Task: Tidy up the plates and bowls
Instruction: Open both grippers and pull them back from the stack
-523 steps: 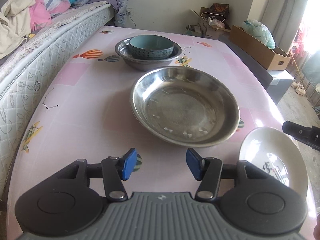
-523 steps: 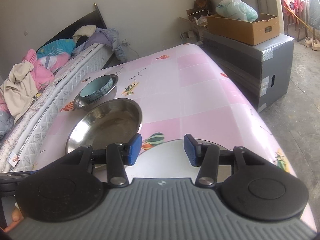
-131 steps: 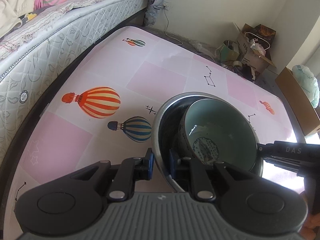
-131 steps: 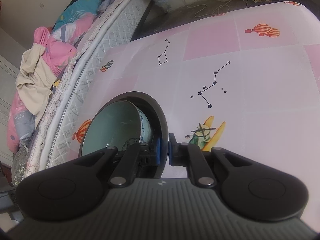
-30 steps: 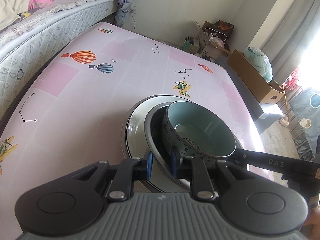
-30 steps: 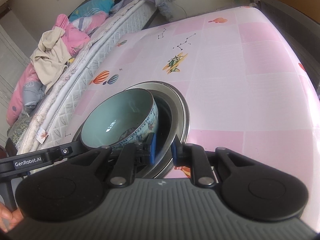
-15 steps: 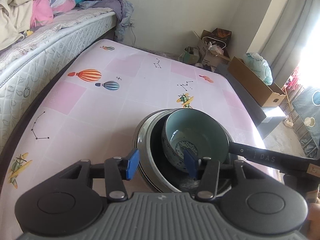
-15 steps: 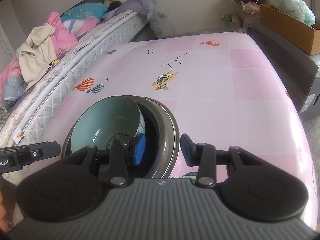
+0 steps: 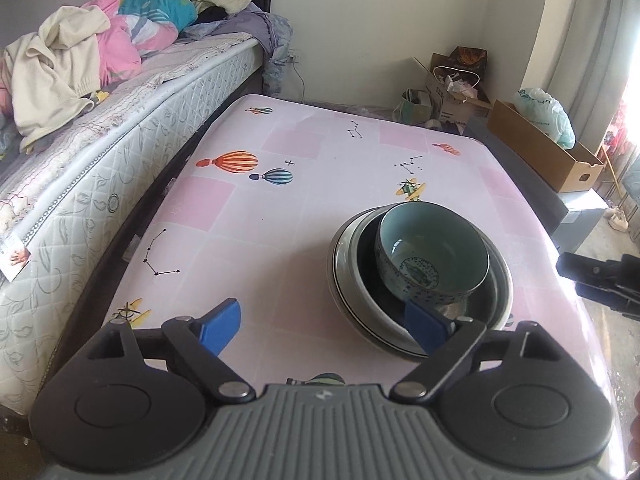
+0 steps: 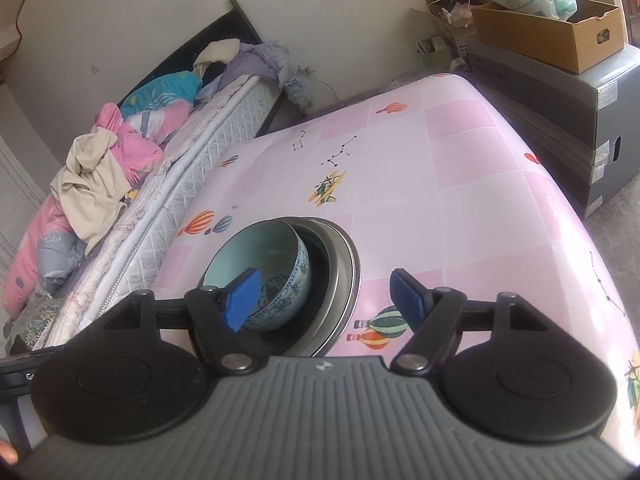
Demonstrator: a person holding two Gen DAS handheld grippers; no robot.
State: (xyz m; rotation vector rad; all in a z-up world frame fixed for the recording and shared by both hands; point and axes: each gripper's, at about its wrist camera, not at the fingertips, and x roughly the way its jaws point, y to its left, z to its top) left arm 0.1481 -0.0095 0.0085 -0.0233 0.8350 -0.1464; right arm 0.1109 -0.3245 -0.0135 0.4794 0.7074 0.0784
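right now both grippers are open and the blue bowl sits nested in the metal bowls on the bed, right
Not quite. The blue bowl does sit nested in the metal bowls, and the left gripper and right gripper are open, but the stack stands on the pink table, not the bed, as the left wrist view shows.

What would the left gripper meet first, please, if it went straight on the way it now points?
Most likely the pink tablecloth, just left of the stacked bowls. The left gripper is open, and its right finger overlaps the stack's near rim, so that might catch first; depth is unclear.

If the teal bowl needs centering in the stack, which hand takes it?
Left, probably. The left gripper is open, its right pad just before the teal bowl. The right gripper, also open, straddles the steel rims instead.
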